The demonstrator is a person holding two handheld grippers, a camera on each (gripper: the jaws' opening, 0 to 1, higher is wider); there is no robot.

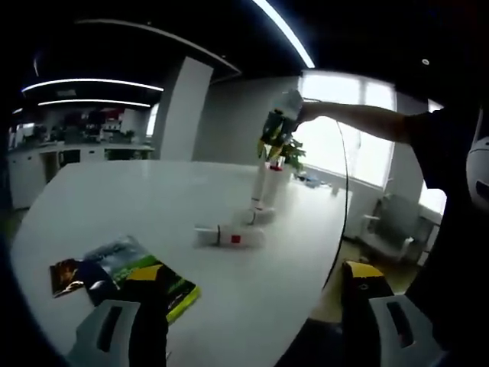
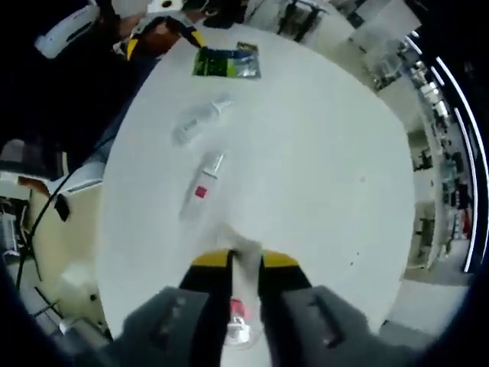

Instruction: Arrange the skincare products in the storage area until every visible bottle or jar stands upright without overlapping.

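Clamping both jaws of our right gripper [image 2: 244, 284] on a white bottle [image 2: 243, 260], we are holding it upright above the white table [image 2: 321, 168]; a red mark and a pale cap are showing low between the jaws in the right gripper view. In the left gripper view that same gripper [image 1: 276, 131] is gripping the tall bottle [image 1: 262, 183] from above, its base looking to be at or just above the tabletop [image 1: 153, 199], and a sleeved arm [image 1: 367, 121] is reaching in from the right. Our left gripper [image 1: 256, 325] is hovering over the near edge with its jaws standing wide apart around nothing.

Two more white bottles are lying on their sides. One, carrying a red label [image 2: 200, 188], is lying just ahead of the right gripper; another, paler one [image 2: 200, 121] is lying beyond it. A green-and-dark printed packet [image 1: 126, 277] is resting flat near the table's edge.

Around us we are seeing an office: ceiling light strips [image 1: 92, 82], a white pillar [image 1: 179, 107], bright windows [image 1: 359, 130], a potted plant [image 1: 292, 155] and a chair [image 1: 386, 229].
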